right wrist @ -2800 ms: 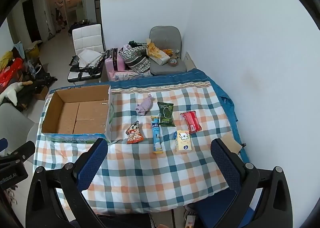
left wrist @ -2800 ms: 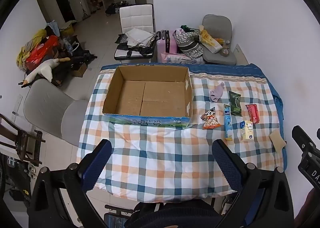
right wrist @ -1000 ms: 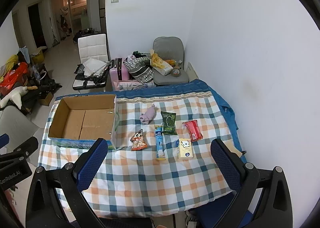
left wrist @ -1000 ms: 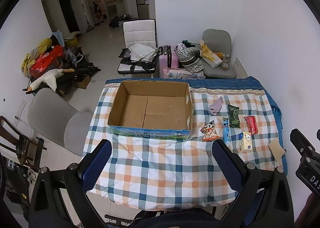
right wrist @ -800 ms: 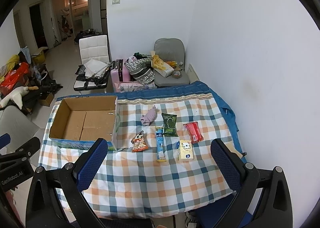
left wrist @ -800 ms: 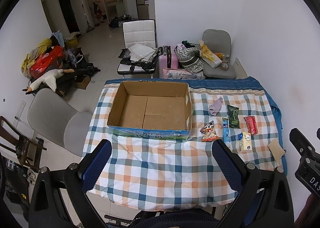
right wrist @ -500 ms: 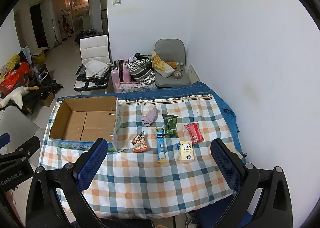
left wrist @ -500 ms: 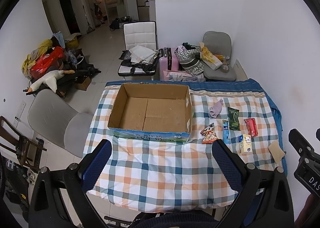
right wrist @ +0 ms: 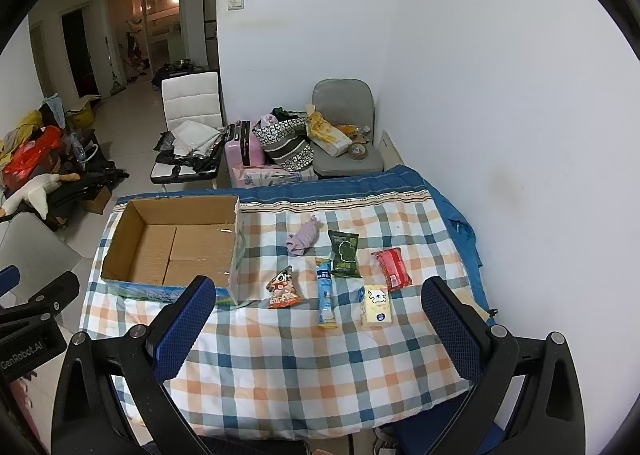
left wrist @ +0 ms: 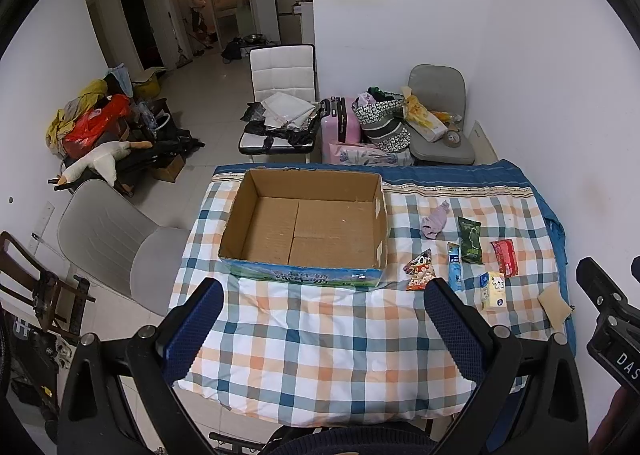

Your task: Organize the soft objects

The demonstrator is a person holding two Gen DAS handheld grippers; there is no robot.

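1. Across the near half of the table the checked cloth lies bare, from the box to the near edge, where it hangs over.
2. At the far edge a blue border runs the table's width; the right edge sits close to the wall.
3. On the left half, the box stands open and upright, nothing inside, its right wall near the packets.
4. To its right lie a purple sock, a green packet, a red packet, an orange snack, a blue tube and a yellow pack, each apart from the others.
5. A tan sponge lies at the right edge.
6. The left gripper hangs over the near edge, jaws spread wide, holding nothing, facing the box.
7. The right gripper is likewise spread and holds nothing; the tube and yellow pack lie just beyond its fingers.
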